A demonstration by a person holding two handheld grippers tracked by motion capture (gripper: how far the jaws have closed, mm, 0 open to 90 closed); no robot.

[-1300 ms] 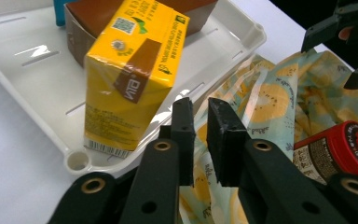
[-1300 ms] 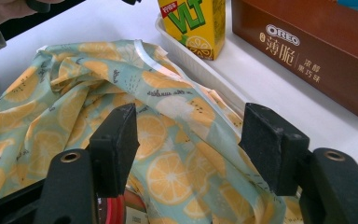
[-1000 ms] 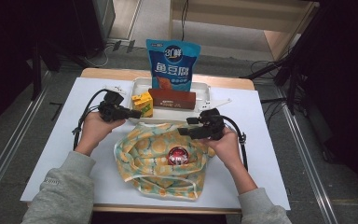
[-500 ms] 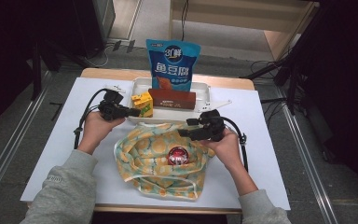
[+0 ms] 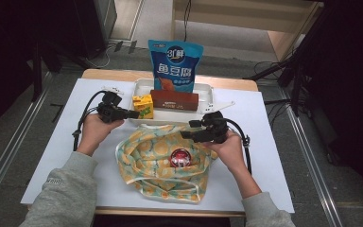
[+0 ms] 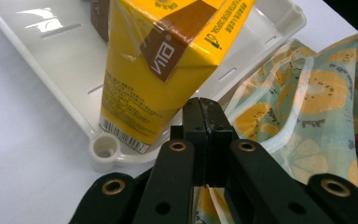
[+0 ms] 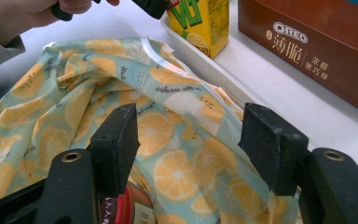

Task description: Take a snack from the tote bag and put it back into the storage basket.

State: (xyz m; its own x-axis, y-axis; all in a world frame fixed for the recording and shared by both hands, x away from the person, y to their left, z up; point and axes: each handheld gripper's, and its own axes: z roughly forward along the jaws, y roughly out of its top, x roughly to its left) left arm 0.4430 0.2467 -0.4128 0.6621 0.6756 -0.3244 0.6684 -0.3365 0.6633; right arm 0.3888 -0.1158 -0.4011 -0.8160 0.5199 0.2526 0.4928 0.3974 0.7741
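A cloth bag [image 5: 156,156] printed with lemon slices lies open on the white table cover, and a red-lidded jar [image 5: 180,157] sits in its mouth. My left gripper [image 5: 133,114] is shut, its tip close beside a yellow drink carton [image 6: 168,60] at the corner of the white tray [image 6: 65,60] and just above the bag's rim [image 6: 261,93]. My right gripper [image 7: 189,140] stands open over the bag [image 7: 121,107] with nothing between its fingers. The jar's red lid [image 7: 121,205] shows low between them.
The tray [image 5: 208,94] at the back also holds a brown Oreo box [image 5: 175,100], with a blue snack pouch [image 5: 175,66] upright behind it. The yellow carton [image 7: 200,21] and Oreo box [image 7: 307,46] lie beyond the right gripper. Table edges are near on all sides.
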